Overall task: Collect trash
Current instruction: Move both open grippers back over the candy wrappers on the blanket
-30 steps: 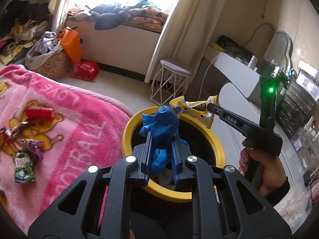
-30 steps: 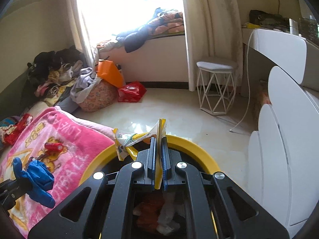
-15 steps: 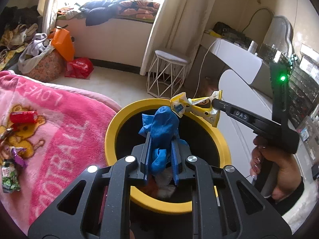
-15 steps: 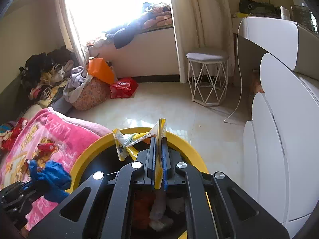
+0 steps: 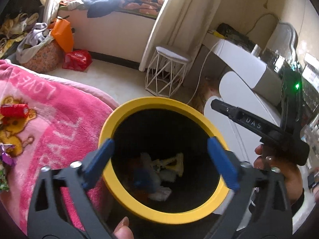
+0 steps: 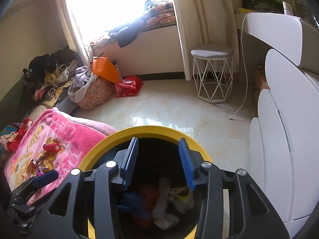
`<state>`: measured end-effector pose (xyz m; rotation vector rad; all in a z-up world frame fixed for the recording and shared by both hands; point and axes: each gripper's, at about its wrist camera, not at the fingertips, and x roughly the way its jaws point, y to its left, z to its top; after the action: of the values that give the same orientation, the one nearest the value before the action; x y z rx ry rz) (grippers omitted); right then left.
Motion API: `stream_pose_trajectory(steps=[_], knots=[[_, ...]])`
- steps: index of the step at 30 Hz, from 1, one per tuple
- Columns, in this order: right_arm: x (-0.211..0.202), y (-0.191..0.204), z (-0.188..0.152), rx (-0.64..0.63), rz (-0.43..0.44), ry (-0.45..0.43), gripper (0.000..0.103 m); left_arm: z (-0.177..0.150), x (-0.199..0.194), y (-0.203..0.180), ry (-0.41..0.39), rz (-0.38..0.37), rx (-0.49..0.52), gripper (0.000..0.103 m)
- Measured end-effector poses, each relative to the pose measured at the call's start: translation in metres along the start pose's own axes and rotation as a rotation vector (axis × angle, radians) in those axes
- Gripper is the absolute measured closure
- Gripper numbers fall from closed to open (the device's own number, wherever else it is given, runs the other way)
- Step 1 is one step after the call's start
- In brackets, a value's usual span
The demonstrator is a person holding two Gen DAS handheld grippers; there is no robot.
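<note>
A black bin with a yellow rim point(image 5: 159, 100) stands beside the pink blanket point(image 5: 59, 119). My left gripper point(image 5: 161, 153) hangs over its mouth, jaws opening wide with nothing between them. A blue rag point(image 5: 142, 177) and a yellow wrapper point(image 5: 171, 163) lie at the bottom on other trash. My right gripper point(image 6: 159, 155) is over the same bin's rim point(image 6: 151, 129), jaws opening and empty; the rag point(image 6: 133, 201) and wrapper point(image 6: 181, 194) show below it. A red wrapper point(image 5: 14, 110) and a purple one point(image 5: 7, 157) lie on the blanket.
A white wire stool point(image 5: 169, 73) stands on the tiled floor beyond the bin. A white scalloped cabinet point(image 6: 279, 139) is close on the right, with a cable point(image 6: 243, 91) hanging beside it. A laundry basket point(image 6: 93, 93) and a red bag point(image 6: 127, 85) sit by the window wall.
Both grippers went from shut to open. The blue rag left my left gripper and the yellow wrapper left my right one; both now lie inside the bin. The left gripper came closer over the bin.
</note>
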<state>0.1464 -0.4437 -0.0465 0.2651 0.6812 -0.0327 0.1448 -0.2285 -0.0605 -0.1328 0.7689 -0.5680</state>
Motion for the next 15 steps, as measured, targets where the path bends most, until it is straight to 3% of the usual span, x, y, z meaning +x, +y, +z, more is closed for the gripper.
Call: stream_pose_trajectory(steps=[1,6,15], knots=[[-0.001,0.002,0.000,-0.001,-0.001,-0.008,0.049,0.000,-0.003,0.001,-0.007,0.013,0.002,0.011],[-0.005,0.014,0.002,-0.023,0.023,-0.031,0.040,0.001,-0.017,0.003,-0.040,0.056,0.004,0.011],[-0.015,0.045,0.006,-0.083,0.083,-0.073,0.037,0.002,-0.056,0.020,-0.132,0.148,0.008,0.011]])
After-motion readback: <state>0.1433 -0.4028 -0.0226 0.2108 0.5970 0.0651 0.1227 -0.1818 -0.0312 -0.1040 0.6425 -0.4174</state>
